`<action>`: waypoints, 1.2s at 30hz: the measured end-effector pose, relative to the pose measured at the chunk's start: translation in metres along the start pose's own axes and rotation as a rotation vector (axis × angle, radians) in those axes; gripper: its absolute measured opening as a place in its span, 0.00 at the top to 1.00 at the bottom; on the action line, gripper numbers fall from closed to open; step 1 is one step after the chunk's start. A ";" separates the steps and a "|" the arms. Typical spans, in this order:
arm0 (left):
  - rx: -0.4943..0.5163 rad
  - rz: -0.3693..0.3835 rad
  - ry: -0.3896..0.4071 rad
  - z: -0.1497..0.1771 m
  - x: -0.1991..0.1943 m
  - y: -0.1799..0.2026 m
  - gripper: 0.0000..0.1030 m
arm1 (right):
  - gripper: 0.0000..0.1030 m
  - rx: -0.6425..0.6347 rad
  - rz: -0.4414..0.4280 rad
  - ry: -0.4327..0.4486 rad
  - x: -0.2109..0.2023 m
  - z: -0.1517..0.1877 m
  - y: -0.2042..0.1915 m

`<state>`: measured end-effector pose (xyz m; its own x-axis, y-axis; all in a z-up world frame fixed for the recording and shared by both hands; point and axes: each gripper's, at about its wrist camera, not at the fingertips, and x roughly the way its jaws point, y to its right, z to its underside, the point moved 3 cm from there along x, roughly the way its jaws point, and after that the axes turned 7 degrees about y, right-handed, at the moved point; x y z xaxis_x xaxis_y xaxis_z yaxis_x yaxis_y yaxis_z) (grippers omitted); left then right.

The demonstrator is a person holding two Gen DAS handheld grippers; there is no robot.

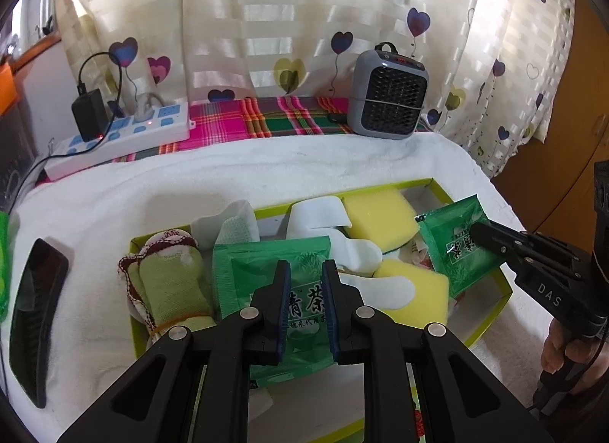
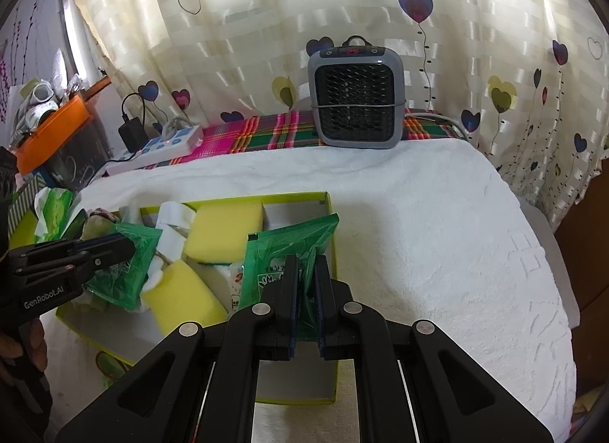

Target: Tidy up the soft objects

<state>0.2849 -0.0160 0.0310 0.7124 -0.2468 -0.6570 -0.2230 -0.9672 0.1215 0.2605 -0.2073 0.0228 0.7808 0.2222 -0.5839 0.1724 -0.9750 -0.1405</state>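
A lime-edged box on the white towel holds yellow sponges, white socks, a green knitted item and two green tea packets. My left gripper is over the box with its jaws slightly apart around the left green packet; it looks held. My right gripper is shut on the right green packet at the box's right side. In the left wrist view the right gripper pinches that packet. In the right wrist view the left gripper is on its packet.
A grey fan heater stands at the back on a plaid cloth. A white power strip with a black adapter lies back left. A dark phone lies left of the box. An orange tray is far left.
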 end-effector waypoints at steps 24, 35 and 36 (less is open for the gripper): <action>0.042 -0.035 0.018 0.002 0.001 0.006 0.67 | 0.77 -0.089 0.040 -0.020 0.005 0.007 -0.009; 0.049 -0.042 0.023 0.004 -0.008 0.008 0.59 | 0.54 -0.113 0.021 0.003 -0.004 0.012 -0.020; 0.052 -0.048 0.025 0.005 -0.009 0.009 0.59 | 0.54 -0.110 0.021 0.009 -0.006 0.011 -0.020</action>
<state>0.2731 -0.0218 0.0345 0.7393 -0.2024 -0.6422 -0.2220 -0.9737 0.0512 0.2453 -0.1892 0.0204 0.7902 0.2019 -0.5787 0.2201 -0.9747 -0.0395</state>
